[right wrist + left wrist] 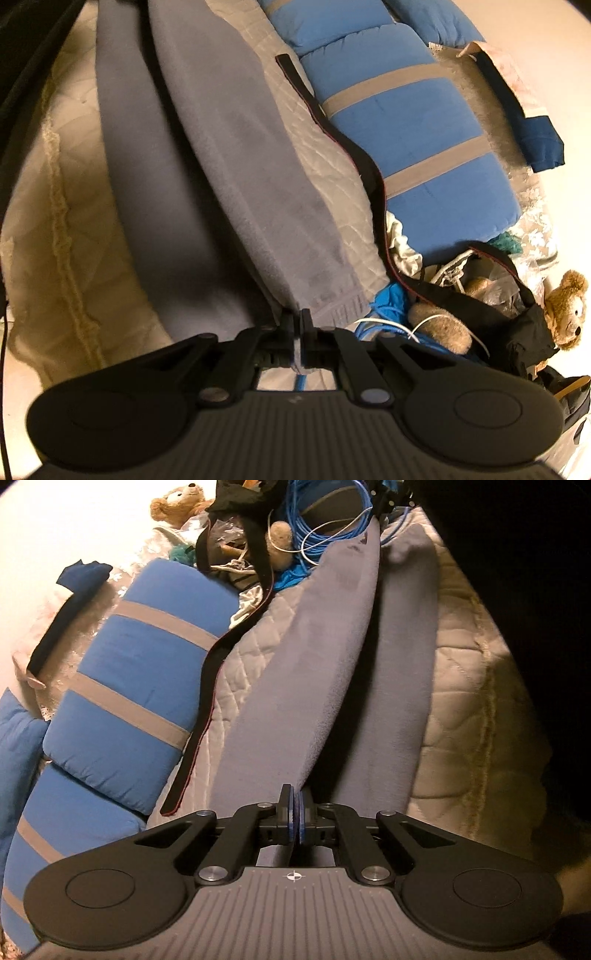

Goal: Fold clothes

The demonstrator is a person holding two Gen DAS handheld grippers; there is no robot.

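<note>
Quilted bed [461,701] with blue cushions [147,686] running off toward 10 o'clock in the left view. Grey pants [295,686] are stretched along it, both tongs clamped tight: left tongs [296,812] on one end, right tongs [297,332] on the ribbed cuff end [332,295], teddy [567,310] at 3 o'clock.

A home bedroom. A quilted mattress [454,686] carries a blue striped duvet [140,686]. A teddy bear [177,506], blue cable [325,528] and loose clothes clutter its far end.
</note>
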